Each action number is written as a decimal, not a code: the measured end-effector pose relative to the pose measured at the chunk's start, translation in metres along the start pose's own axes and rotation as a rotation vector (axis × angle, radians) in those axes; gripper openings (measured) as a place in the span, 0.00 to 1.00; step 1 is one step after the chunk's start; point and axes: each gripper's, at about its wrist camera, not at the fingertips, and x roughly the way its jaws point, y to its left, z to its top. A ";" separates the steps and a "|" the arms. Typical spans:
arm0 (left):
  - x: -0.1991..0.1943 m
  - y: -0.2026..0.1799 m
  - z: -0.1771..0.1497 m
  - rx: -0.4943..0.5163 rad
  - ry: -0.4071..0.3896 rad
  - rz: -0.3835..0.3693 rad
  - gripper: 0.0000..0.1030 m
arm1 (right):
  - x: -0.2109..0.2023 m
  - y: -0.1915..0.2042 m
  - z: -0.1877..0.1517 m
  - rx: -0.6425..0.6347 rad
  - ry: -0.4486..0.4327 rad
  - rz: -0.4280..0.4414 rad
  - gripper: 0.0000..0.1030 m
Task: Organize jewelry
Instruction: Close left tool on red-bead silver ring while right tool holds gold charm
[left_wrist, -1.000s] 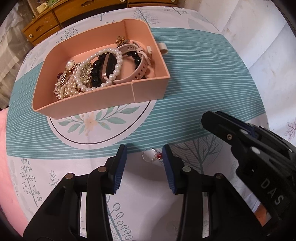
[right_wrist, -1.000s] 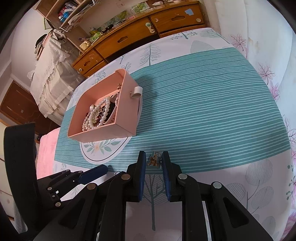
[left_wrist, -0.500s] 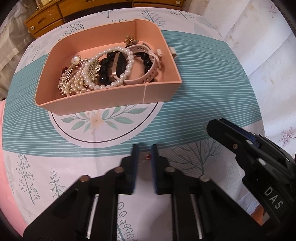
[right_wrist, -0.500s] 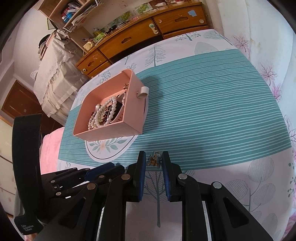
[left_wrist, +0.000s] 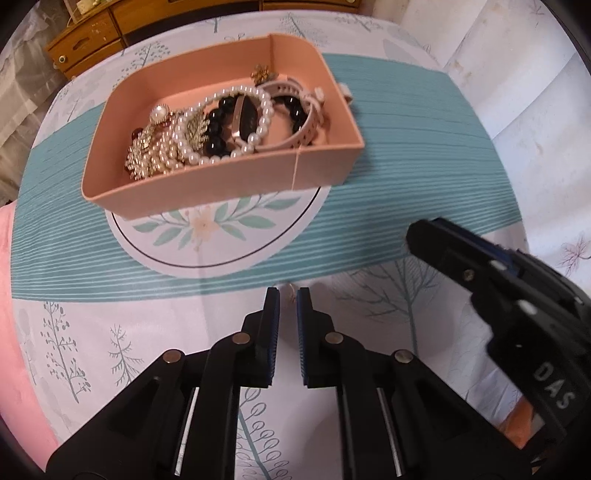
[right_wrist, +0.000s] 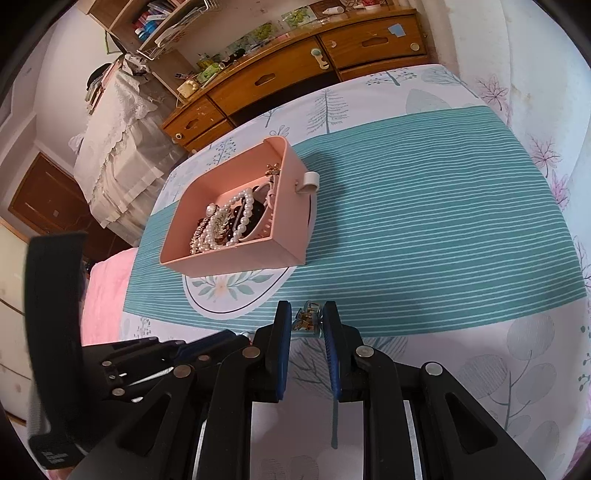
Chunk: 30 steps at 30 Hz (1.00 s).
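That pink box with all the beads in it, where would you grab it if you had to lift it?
Probably by the long near wall of the pink box, coming down from above with one finger inside and one outside. The top is open and that wall is thin, straight and upright, and the pearl bracelet and other jewelry lie close behind it. The small white tab on the short side looks too flimsy for lifting.

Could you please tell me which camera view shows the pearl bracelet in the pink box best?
The left wrist view: the pearl bracelet lies nearly face-on as a full ring inside the pink box. The right wrist view shows it smaller, at a slant, partly hidden by the box wall.
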 end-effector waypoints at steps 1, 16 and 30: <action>0.000 0.000 -0.001 0.002 0.003 0.008 0.09 | -0.001 0.000 0.000 -0.002 0.000 0.002 0.17; -0.002 -0.004 0.002 0.012 -0.003 -0.009 0.38 | -0.001 -0.001 -0.002 -0.004 0.008 0.019 0.17; 0.010 -0.001 0.005 -0.018 0.018 -0.009 0.17 | 0.000 -0.008 0.000 0.018 0.004 0.020 0.17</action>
